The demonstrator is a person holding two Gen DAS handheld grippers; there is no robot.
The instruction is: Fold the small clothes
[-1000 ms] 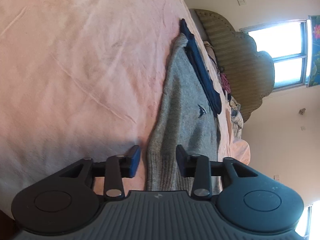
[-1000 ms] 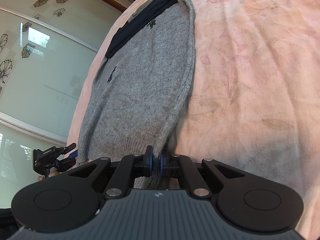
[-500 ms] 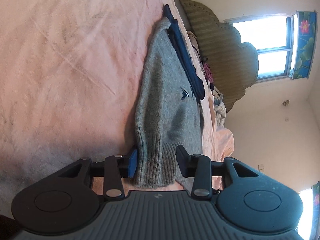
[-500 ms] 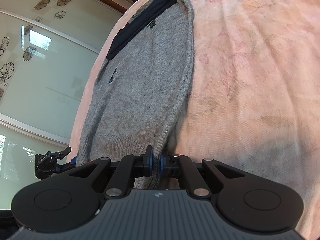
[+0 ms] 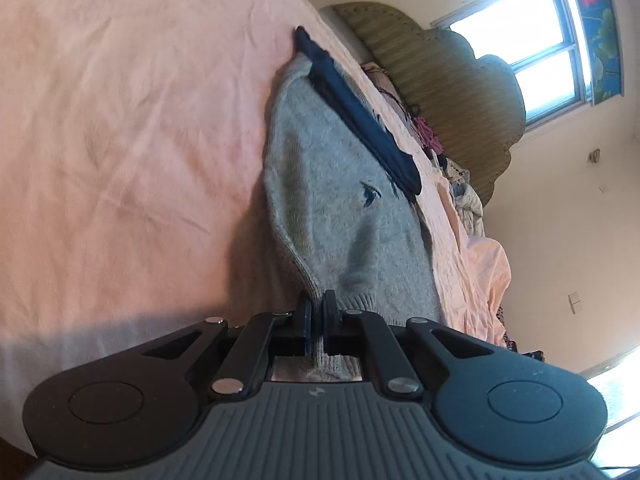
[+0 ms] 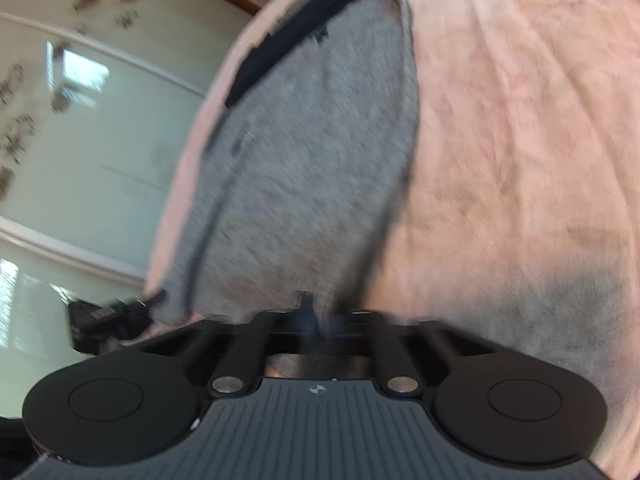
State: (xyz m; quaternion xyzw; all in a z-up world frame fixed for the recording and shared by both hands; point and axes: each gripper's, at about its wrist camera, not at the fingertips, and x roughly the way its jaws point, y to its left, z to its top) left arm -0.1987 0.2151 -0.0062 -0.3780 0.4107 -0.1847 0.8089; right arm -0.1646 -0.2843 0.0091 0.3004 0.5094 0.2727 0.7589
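Observation:
A small grey knitted sweater (image 5: 340,208) with a navy collar (image 5: 360,116) lies on a pink bedsheet (image 5: 120,140). My left gripper (image 5: 316,312) is shut on the sweater's ribbed hem, which bunches between the pads and lifts a little off the sheet. In the right wrist view, which is blurred, the same sweater (image 6: 304,168) stretches away from my right gripper (image 6: 320,320), which is shut on the hem at the other corner. The left gripper (image 6: 108,320) shows as a dark blur at the sweater's far left corner.
A woven olive headboard (image 5: 440,80) and a heap of clothes (image 5: 460,184) lie beyond the sweater at the bed's far end. A bright window (image 5: 532,52) is behind them. Glass wardrobe panels (image 6: 80,140) stand past the bed's left edge in the right wrist view.
My left gripper slid over the sweater's hem corner, closed on it and lifted it slightly while rolling. The right gripper kept its hold; its view has gone blurred.

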